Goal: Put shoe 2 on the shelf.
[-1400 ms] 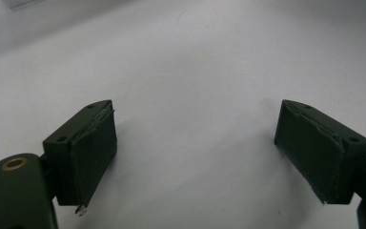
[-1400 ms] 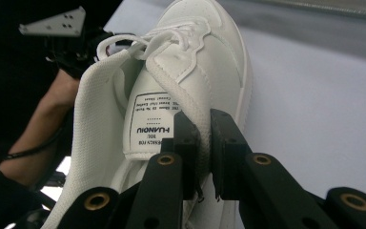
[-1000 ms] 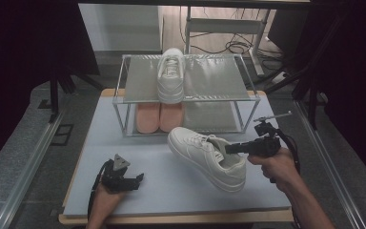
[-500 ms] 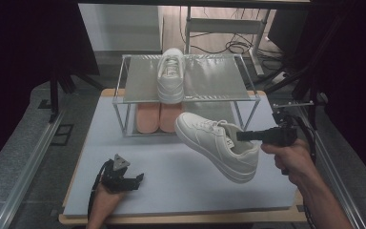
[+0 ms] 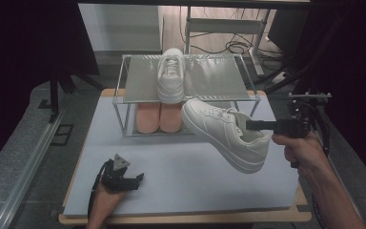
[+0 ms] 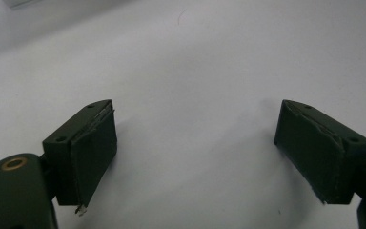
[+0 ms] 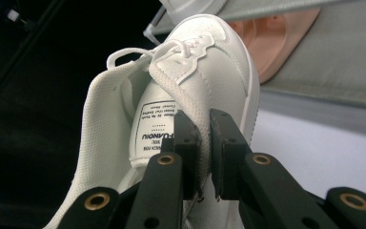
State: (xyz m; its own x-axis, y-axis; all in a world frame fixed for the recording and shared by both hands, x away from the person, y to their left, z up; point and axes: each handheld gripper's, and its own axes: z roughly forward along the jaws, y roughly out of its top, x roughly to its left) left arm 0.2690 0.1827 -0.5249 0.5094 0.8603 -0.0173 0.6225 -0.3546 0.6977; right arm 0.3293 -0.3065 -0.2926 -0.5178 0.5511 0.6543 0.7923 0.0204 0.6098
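Since the earlier frames the white sneaker (image 5: 226,133) has come up off the surface (image 5: 181,171) and now hangs in the air in front of the shelf rack (image 5: 190,78), toe toward the rack and heel end back by the right gripper (image 5: 250,125). Its jaws are pinched nearly together on the sneaker's tongue (image 7: 164,126), laces just ahead of them, so the whole shoe dangles from that one soft bit.

The left gripper (image 5: 138,178) sits low near the front of the surface, jaws spread wide with nothing between them but bare surface (image 6: 190,86).

My guess is the shoe is headed for the top shelf, next to the matching sneaker (image 5: 170,76) already up there. Beyond the jaws and lower, a pair of pink insoles (image 5: 158,118) lies under the rack.

Tips for this bit:
- Keep the pinch firm; a tongue is floppy and the shoe will likely swing, so move slowly.
- Get the sole clearly above the shelf edge before going forward, or the toe could catch the frame.
- Level the sole before setting it down, toe lined up with its mate, not on top of it.
- Only spread the jaws once the sole sits flat.
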